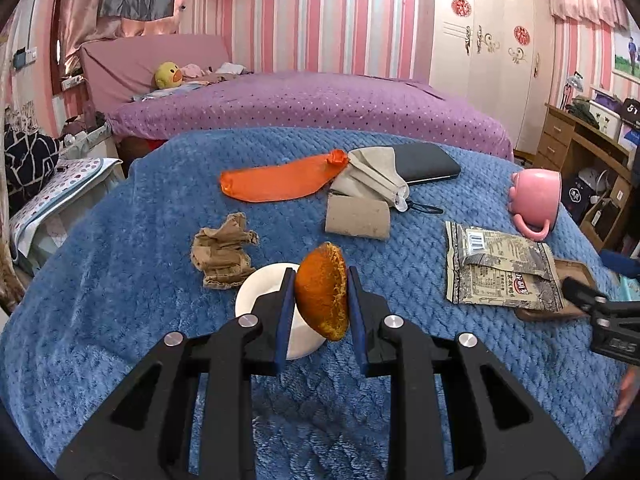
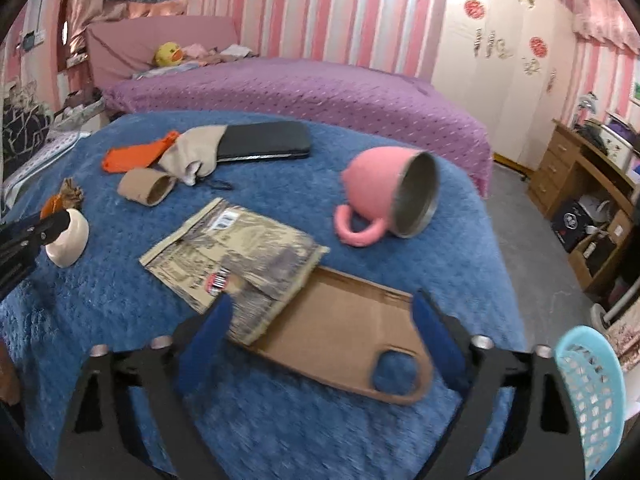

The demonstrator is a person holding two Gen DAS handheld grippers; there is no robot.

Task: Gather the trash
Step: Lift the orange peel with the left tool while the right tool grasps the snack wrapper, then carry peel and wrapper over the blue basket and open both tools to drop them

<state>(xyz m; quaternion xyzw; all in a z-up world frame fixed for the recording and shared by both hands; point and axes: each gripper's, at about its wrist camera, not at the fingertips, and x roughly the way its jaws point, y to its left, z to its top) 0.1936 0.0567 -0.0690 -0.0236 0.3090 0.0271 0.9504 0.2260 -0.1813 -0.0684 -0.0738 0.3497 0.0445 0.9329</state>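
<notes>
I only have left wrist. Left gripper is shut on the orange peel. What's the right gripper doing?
Observer: right gripper is open, holding nothing, over the cardboard piece.
Operator: Is the snack wrapper clear of that cardboard?
Observer: No, the snack wrapper overlaps the cardboard's far edge.
Operator: Any bin nearby?
Observer: A light blue basket sits at the lower right of the right wrist view.
</notes>
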